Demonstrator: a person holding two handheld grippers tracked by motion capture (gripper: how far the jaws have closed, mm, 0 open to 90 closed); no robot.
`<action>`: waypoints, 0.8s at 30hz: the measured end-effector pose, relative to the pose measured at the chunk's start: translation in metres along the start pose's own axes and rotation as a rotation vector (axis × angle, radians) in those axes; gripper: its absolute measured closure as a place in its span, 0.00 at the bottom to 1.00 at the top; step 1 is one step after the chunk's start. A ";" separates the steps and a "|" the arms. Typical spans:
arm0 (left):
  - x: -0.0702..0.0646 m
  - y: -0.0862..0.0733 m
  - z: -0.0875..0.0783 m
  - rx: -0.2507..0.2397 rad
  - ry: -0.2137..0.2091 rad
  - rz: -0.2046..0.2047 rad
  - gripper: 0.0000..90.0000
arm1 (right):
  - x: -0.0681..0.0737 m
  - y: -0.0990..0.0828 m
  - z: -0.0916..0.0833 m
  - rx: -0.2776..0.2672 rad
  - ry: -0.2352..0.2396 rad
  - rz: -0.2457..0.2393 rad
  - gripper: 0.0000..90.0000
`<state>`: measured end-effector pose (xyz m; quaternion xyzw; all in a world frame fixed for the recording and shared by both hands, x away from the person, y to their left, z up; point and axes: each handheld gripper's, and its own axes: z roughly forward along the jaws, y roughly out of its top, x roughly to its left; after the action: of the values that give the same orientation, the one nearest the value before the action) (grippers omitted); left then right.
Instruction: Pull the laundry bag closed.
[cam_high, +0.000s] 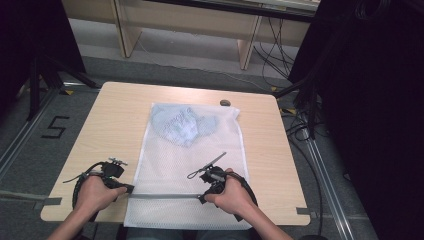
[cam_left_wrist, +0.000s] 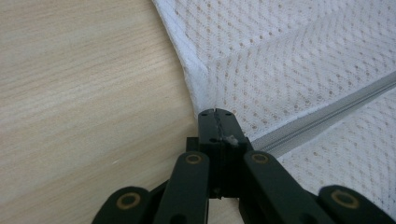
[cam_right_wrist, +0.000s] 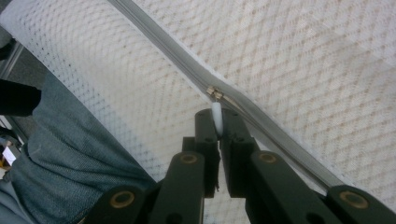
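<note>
From the high view, we see the mesh laundry bag (cam_high: 192, 165) flat on the bench (cam_high: 107, 125), a pale blue garment (cam_high: 184, 125) inside at its far end. The left tool (cam_high: 129, 189) and right tool (cam_high: 202, 197) sit at either end of the zipper (cam_high: 165, 196) near the bag's near edge.

In the left gripper view, our left tool (cam_left_wrist: 217, 122) is clamped on the bag's (cam_left_wrist: 289, 60) corner seam, where the grey zipper tape (cam_left_wrist: 327, 116) starts. If that thin fabric slips out, the bag would bunch instead of staying taut.

In the right gripper view, our right tool (cam_right_wrist: 217, 122) pinches the white zipper pull (cam_right_wrist: 216, 117) just ahead of its tips. The small tab could pop free, or mesh (cam_right_wrist: 303, 56) could snag in the slider.
</note>
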<state>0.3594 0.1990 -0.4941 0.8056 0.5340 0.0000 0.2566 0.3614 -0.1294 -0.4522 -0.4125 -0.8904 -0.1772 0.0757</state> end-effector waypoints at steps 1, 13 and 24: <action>0.000 0.000 0.000 0.000 0.000 0.000 1.00 | -0.001 0.000 0.000 0.002 -0.003 0.001 0.97; 0.000 0.000 0.000 0.000 -0.001 -0.001 1.00 | -0.005 -0.004 -0.003 0.015 -0.014 0.013 0.97; 0.000 0.000 0.000 0.000 -0.001 -0.001 1.00 | -0.009 -0.007 -0.006 0.009 -0.019 0.039 0.97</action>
<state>0.3593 0.1992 -0.4941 0.8054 0.5341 -0.0003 0.2568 0.3614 -0.1425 -0.4507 -0.4309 -0.8837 -0.1677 0.0725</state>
